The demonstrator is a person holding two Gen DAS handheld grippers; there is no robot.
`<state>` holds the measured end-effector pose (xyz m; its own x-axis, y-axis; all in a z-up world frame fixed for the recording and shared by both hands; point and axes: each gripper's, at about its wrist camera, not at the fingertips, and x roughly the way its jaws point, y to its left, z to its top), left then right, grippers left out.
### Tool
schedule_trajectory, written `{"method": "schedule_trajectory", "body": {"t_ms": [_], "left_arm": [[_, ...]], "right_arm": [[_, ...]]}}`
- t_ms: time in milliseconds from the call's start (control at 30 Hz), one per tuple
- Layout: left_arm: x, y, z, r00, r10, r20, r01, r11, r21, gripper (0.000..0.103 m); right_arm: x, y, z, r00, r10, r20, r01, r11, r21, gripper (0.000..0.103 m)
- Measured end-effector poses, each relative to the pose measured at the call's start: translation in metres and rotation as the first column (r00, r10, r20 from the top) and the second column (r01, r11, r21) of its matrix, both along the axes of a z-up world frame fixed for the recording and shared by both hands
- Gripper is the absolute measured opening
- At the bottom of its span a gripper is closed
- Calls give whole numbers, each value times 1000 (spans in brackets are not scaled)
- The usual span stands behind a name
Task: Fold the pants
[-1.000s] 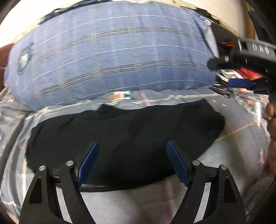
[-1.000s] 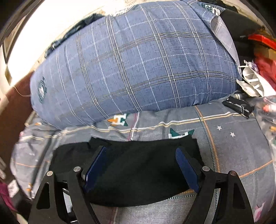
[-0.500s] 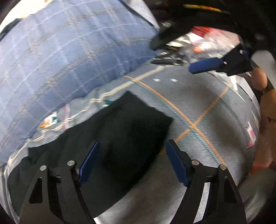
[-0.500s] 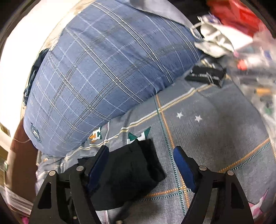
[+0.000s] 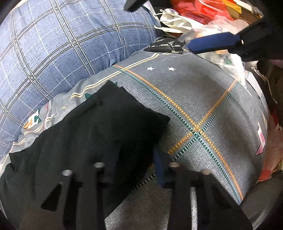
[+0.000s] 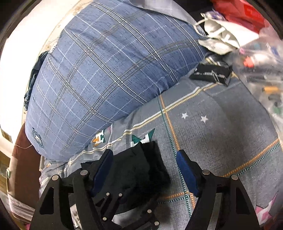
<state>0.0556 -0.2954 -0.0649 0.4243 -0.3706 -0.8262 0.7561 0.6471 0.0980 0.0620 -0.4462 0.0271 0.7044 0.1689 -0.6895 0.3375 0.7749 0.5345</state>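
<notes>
Our left gripper (image 5: 136, 159) has just been closing, and its jaws now stand narrow with the near edge of the black pants (image 5: 99, 138) between them; the left finger is lost against the dark cloth, so we cannot say for sure that the pads press on the fabric, though the blue pad on the right sits right at the cloth's edge. Our right gripper (image 6: 145, 171) is spread wide, its jaws having eased in only slightly, and nothing is pinched: its left blue finger (image 6: 103, 169) lies over the pants (image 6: 141, 169) while its right finger (image 6: 185, 173) hangs over bare bedsheet beside them. In the right wrist view the black frame of the left gripper shows below, down on the same bundle. The pants lie folded into a compact dark rectangle on the grey bedsheet (image 5: 203, 99), which carries orange and green stitched lines crossing just right of the garment, plus two small white stars. Behind the pants rests a big blue plaid pillow (image 6: 106, 74), close to their far edge. Farther right, a small black packet (image 6: 212, 73) lies at the pillow's end, with a heap of white and red bags (image 5: 194, 16) beyond it.
</notes>
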Motion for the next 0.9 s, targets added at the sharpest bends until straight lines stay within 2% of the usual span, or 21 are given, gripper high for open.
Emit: {"method": "schedule_trajectory", "body": {"t_ms": [67, 200, 300, 367, 433, 533, 800, 833, 900], "left_arm": [[4, 3, 5, 1000, 28, 4, -28, 999, -21, 9], [13, 19, 21, 996, 90, -26, -93, 989, -115, 7], [24, 39, 30, 983, 148, -105, -166, 966, -198, 7], [30, 52, 32, 973, 174, -153, -207, 949, -238, 7], [34, 63, 33, 961, 188, -202, -239, 932, -273, 7], [37, 71, 32, 951, 193, -240, -262, 917, -301, 7], [27, 64, 35, 957, 160, -240, -233, 920, -316, 7], [24, 63, 35, 958, 158, -238, -230, 921, -314, 7], [24, 59, 34, 959, 152, -241, -225, 923, -312, 7]], "right_arm": [[1, 1, 0, 1000, 10, 4, -10, 1000, 3, 75], [4, 0, -4, 999, 32, 8, -33, 999, 35, 75], [12, -2, -17, 994, 106, 16, -108, 982, 156, 77], [21, -1, -32, 987, 161, 3, -156, 952, 263, 77], [31, 2, -47, 981, 192, -31, -171, 927, 333, 77], [46, 10, -67, 969, 231, -88, -181, 904, 388, 77], [65, 18, -82, 963, 242, -115, -173, 890, 423, 76], [67, 20, -82, 963, 241, -119, -172, 892, 417, 72], [69, 22, -79, 960, 243, -137, -175, 908, 380, 45]]}}
